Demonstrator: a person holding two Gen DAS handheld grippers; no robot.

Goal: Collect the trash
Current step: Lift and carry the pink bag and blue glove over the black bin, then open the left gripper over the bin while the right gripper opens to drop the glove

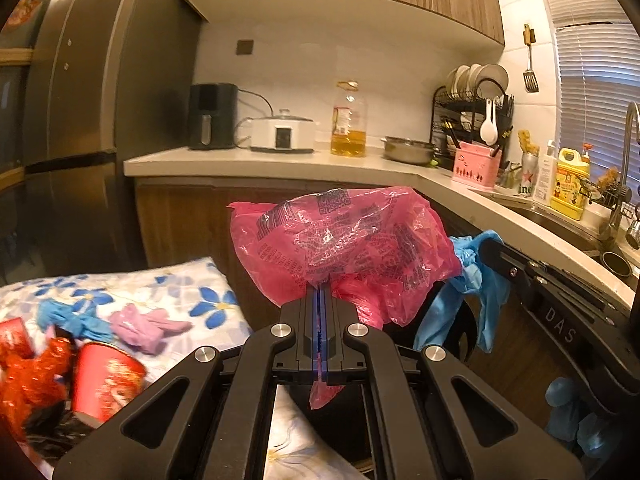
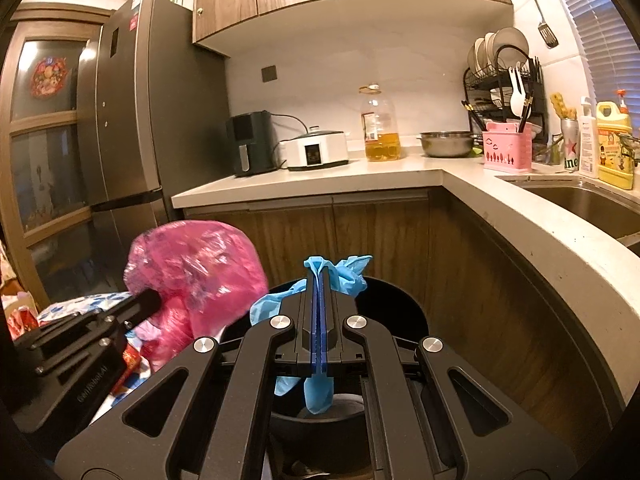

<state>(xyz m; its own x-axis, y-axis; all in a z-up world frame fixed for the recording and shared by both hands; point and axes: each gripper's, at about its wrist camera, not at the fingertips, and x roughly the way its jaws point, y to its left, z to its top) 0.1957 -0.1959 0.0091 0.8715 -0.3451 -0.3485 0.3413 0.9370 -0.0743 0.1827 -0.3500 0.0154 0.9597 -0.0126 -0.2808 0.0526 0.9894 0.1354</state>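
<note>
Kitchen counter [image 2: 400, 172] behind: left fingers [image 1: 321, 292] clench pink bag [image 1: 344, 240], right fingers [image 2: 319, 276] blue glove [image 2: 344, 276]; only right view shows bin [image 2: 392, 308].

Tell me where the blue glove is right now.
The blue glove is clamped in the right gripper, above the black bin, right of the pink bag.

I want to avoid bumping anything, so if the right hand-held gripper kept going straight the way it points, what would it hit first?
Probably the wooden cabinet doors under the countertop. The right hand-held gripper, shut on a blue glove, points above the black bin toward them; depth is hard to judge.
</note>
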